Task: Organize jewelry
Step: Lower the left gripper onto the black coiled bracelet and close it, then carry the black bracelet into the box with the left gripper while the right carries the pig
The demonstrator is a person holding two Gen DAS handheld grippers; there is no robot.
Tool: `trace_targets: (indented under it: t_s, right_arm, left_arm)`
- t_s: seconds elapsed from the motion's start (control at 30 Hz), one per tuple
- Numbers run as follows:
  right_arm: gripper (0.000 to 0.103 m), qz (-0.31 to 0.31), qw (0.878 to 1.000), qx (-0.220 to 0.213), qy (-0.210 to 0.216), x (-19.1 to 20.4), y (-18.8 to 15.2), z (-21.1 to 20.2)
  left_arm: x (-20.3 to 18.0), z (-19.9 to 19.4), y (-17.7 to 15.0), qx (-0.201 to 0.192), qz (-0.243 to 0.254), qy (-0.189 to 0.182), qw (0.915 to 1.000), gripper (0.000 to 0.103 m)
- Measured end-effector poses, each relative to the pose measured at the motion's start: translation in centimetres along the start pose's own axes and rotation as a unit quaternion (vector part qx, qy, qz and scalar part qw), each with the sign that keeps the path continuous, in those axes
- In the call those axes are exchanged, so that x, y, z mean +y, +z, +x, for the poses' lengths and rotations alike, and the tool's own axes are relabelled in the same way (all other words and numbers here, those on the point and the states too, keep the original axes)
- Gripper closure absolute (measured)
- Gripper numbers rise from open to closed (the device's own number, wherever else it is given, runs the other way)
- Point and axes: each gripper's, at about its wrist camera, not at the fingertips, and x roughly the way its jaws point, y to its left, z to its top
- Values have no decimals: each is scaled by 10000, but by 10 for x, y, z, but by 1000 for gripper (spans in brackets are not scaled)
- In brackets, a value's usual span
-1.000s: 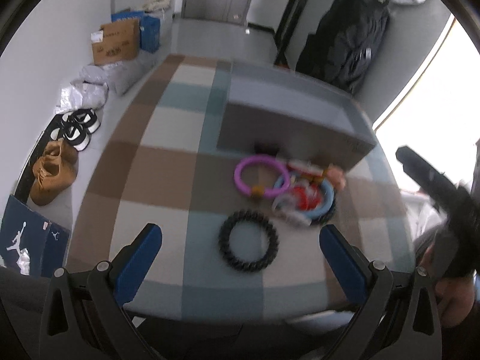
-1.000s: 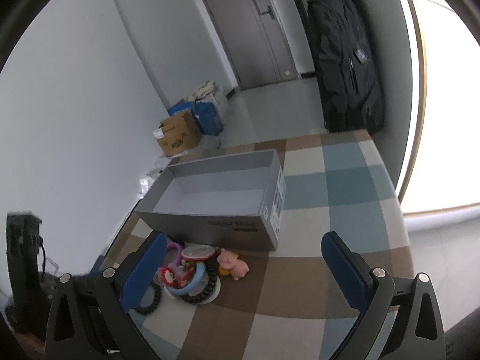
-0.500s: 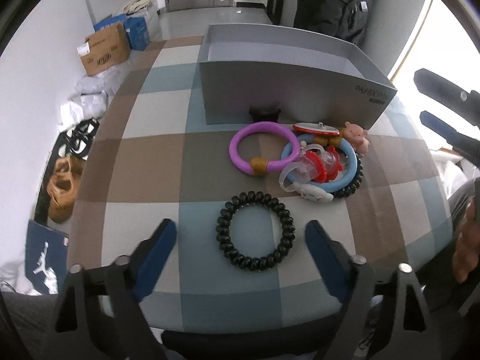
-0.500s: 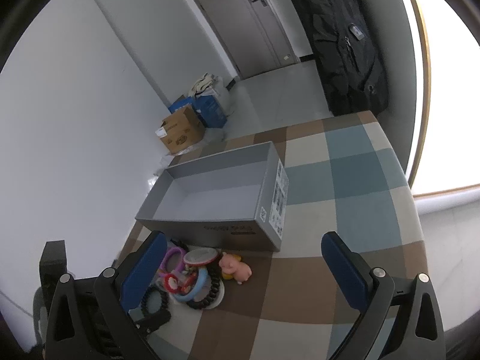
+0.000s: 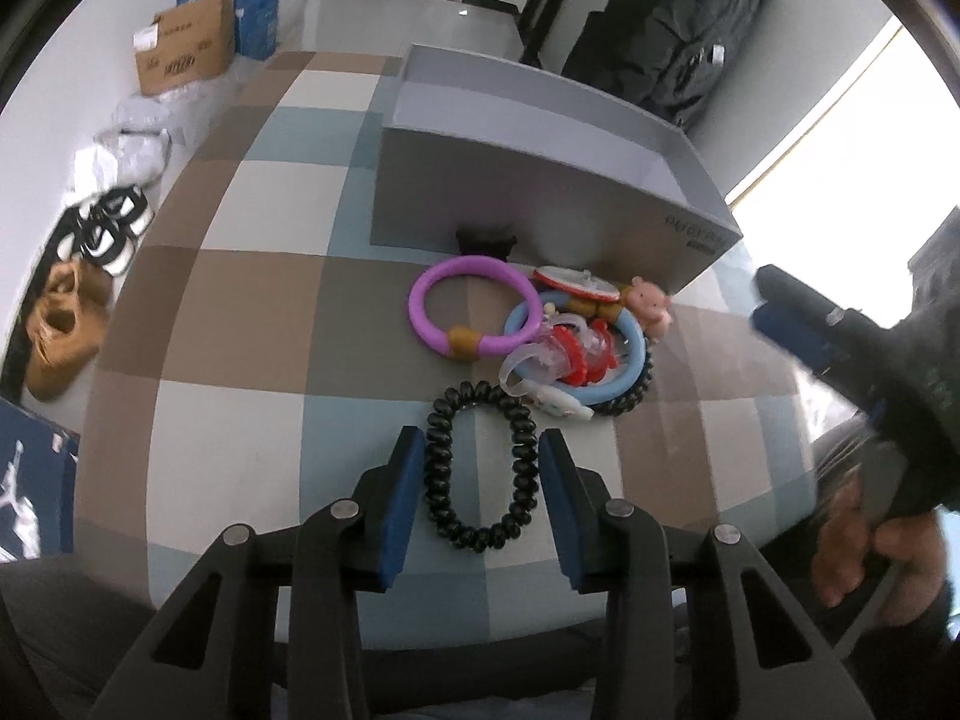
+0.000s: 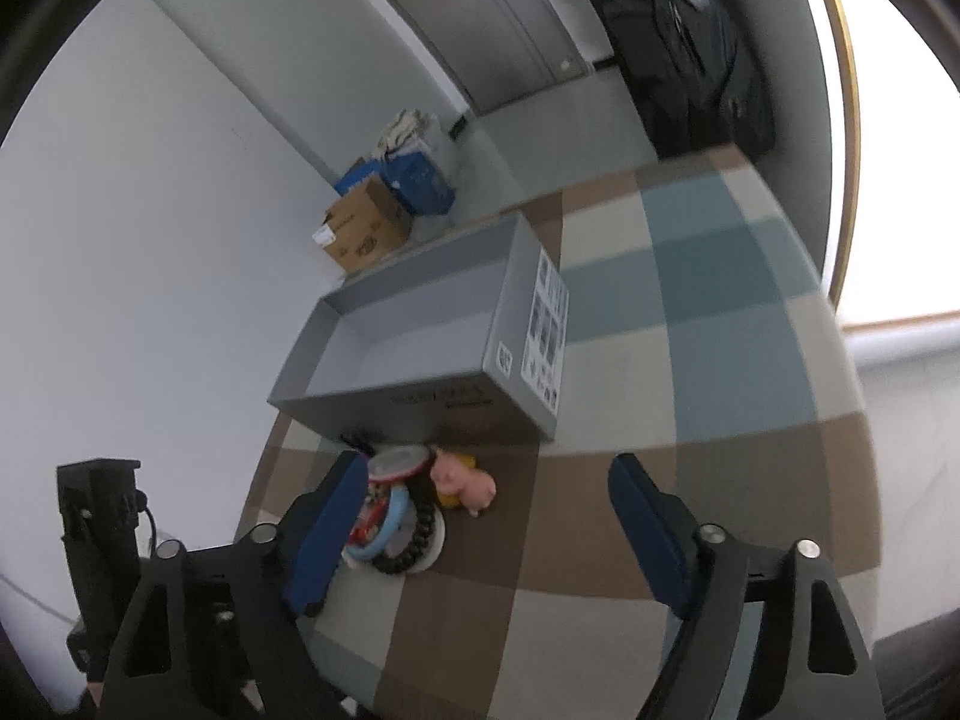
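Observation:
My left gripper (image 5: pixel 480 456) has its blue pads pressed on both sides of a black coil bracelet (image 5: pixel 480 468), squeezed into an oval on the checked tablecloth (image 5: pixel 240 324). Beyond it lie a purple bangle (image 5: pixel 471 315), a blue ring (image 5: pixel 630 372) over red and clear pieces, a red-rimmed disc (image 5: pixel 576 285) and a pink pig figure (image 5: pixel 648 306). The open grey box (image 5: pixel 540 198) stands behind them. My right gripper (image 6: pixel 486 510) is open above the table, near the pig (image 6: pixel 465 483) and the pile (image 6: pixel 390 516).
The grey box (image 6: pixel 420 360) sits mid-table. The right gripper body (image 5: pixel 840 348) and hand show at the right in the left wrist view. Shoes (image 5: pixel 66 312), cardboard boxes (image 5: pixel 186 54) and a black bag (image 5: pixel 672 30) are on the floor around.
My left gripper has moved forward and closed its jaws around the black coil bracelet, squeezing it narrow. My right gripper has dropped lower and closer to the pile.

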Motion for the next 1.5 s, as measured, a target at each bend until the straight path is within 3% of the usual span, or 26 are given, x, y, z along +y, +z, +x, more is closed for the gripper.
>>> trace_targets:
  t_s: [0.13,0.4,0.63,0.77,0.9,1.07,1.5]
  right_arm:
    - [29,-112,9998,184,0,4,-2,12]
    - [56,-525,9974,419,-271,18,-2,35]
    - [62,-819,9942,514,-472,28,0,49]
    - [75,-982,9925,582,-442,36,0,56]
    - [76,-1254,9891,560,-533,43,-5,55]
    - [76,-1096,9922,421,-414,39,-5,45]
    - [76,-985,9937,-496,214,50,12,-20]
  left_arm:
    - [0,-10,2,-166,-84,-109,9998,70]
    - [1,-14,4,-320,-201,-289,9989,70]
    - [8,-20,3,-397,-291,-382,9981,70]
    - [11,-21,4,-423,-348,-400,9977,70]
    - [12,-23,5,-485,-385,-400,9973,70]
    - [9,-26,10,-582,-395,-473,9964,70]
    - [-16,-38,39,-810,-214,-475,9954,70]
